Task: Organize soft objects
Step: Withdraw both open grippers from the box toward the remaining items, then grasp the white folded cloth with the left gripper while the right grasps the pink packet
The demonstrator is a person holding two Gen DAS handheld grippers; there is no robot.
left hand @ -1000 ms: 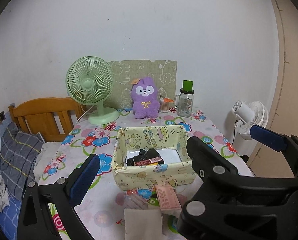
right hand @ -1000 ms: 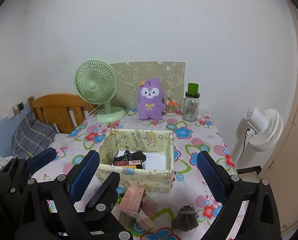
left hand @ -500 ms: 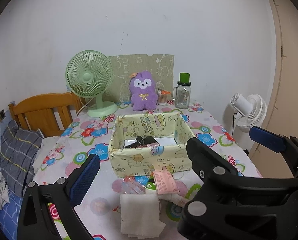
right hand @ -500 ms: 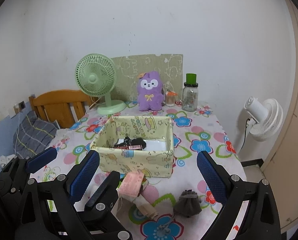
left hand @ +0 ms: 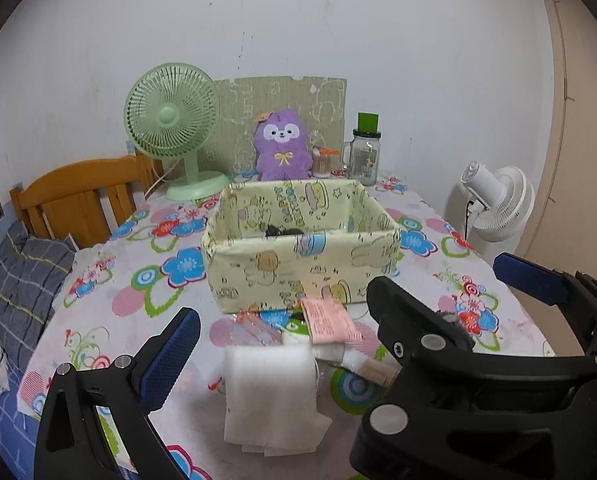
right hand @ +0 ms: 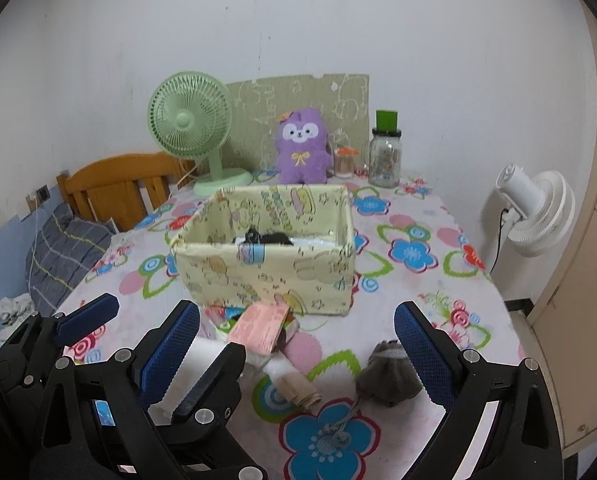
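Jaws of both the left gripper (left hand: 338, 344) and the right gripper (right hand: 298, 352) gape wide, holding nothing. The white folded cloth (left hand: 272, 396) lies at the left gripper's six o'clock; the grey pouch (right hand: 390, 374) sits at the right gripper's three o'clock, against its right finger, with the yellow fabric box (right hand: 266, 268) at twelve.

The fabric box (left hand: 302, 268) blocks mid-table (left hand: 438, 280); soft items (left hand: 272, 384) crowd its near side, leaving both flanks open.
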